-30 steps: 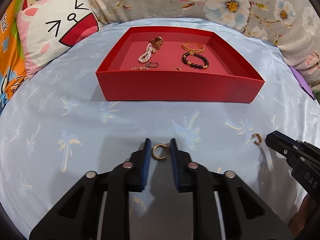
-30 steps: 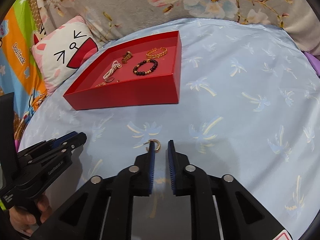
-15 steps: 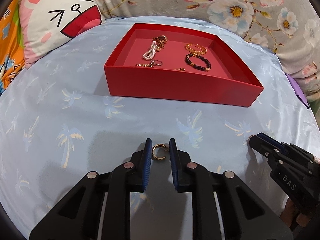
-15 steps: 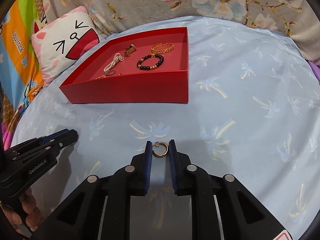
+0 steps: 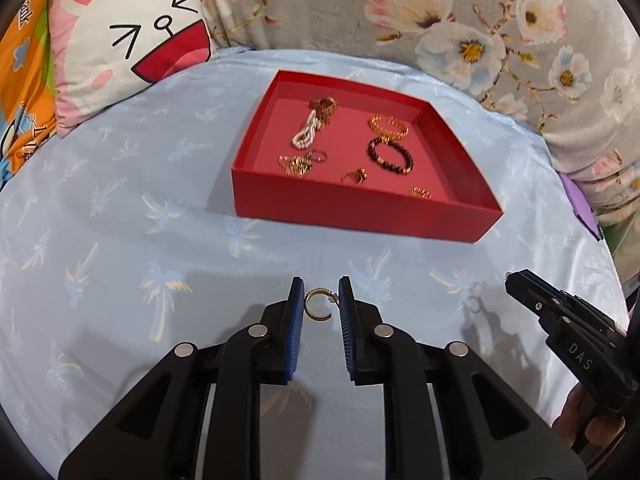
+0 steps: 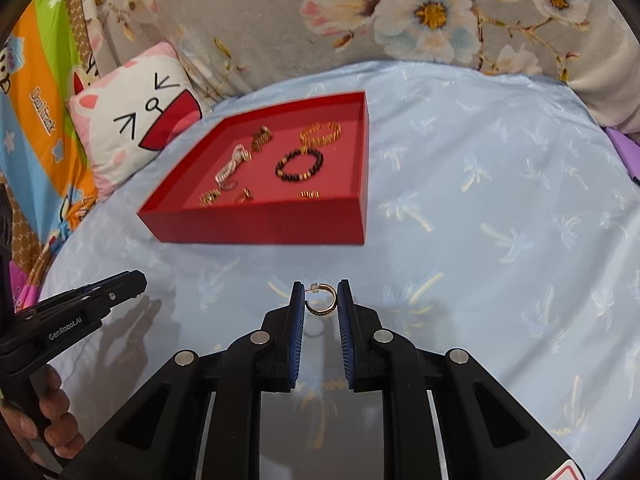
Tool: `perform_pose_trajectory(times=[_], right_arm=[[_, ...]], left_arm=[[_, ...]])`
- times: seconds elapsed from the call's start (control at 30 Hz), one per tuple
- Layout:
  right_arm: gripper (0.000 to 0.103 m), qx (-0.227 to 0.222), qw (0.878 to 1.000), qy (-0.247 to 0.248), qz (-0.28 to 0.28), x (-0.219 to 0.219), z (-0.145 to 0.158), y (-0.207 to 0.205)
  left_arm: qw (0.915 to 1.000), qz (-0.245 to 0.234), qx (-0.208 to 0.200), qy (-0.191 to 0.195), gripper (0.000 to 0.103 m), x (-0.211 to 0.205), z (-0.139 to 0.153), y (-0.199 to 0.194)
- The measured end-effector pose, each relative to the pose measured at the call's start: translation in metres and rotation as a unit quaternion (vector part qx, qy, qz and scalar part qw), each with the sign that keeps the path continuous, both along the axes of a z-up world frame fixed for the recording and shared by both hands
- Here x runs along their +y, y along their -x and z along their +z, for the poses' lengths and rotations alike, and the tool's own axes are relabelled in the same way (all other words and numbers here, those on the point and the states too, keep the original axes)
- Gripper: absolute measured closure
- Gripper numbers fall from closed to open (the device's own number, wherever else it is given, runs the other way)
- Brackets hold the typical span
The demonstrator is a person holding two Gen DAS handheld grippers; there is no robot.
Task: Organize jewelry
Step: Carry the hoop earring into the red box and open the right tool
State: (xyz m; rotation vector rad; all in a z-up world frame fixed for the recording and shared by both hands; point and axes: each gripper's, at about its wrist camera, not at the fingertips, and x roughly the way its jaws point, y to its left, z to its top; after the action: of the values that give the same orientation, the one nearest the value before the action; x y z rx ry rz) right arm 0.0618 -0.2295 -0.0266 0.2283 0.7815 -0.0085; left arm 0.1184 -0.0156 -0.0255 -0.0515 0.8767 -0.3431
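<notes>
Left gripper: jaws narrow, clamped on a gold hoop earring across its width; ring held flat-on to the camera, open gap toward the lower right, post end at the right pad.
Right gripper: jaws have just been closing; now pinched on a second gold hoop earring, post and clear stopper at the upper left beside the left pad, dark stones along the lower curve.
Both earrings: off the bedsheet, clear of it, shadow below each.
Red tray: ahead of the left gripper and a little right; ahead and left of the right gripper. Well apart from both sets of fingertips.
Tray contents: black bead bracelet and gold chain bracelet on the right side; pearl strand and a bronze-toned piece on the left; small rings and a gold clump nearer the front wall. Some blur, so fine detail unclear.
Neighbouring tool: right gripper's black nose enters the left view at far right, low; left gripper's nose shows at far left in the right view.
Hands: fingers wrapped on the left tool's handle, bottom left of the right view.
Surroundings: cat-face pillow beyond the tray to the left; floral quilt behind it.
</notes>
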Motion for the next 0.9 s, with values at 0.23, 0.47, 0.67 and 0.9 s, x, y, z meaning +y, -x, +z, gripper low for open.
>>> perform_pose_trajectory(times=[0.23,0.47,0.67,0.9], right_arm=[[0.088,-0.045,0.999,-0.005,0.010,-0.004,0.046,-0.007],[0.088,-0.062,0.998,-0.017,0.021,-0.008,0.067,-0.049],[0.088,-0.048,0.998,-0.031,0.020,-0.009,0.052,-0.089],[0.088,-0.027,0.999,-0.027,0.023,-0.005,0.027,-0.122]], left_arm=[[0.9995,-0.004,-0.030,0.013,0.086,0.002,0.041,-0.010],[0.9982,-0.001,-0.058,0.016,0.086,-0.004,0.070,-0.045],[0.9989,0.007,-0.045,0.011,0.086,-0.012,0.059,-0.078],[0.9997,0.012,-0.020,0.005,0.086,-0.020,0.033,-0.106]])
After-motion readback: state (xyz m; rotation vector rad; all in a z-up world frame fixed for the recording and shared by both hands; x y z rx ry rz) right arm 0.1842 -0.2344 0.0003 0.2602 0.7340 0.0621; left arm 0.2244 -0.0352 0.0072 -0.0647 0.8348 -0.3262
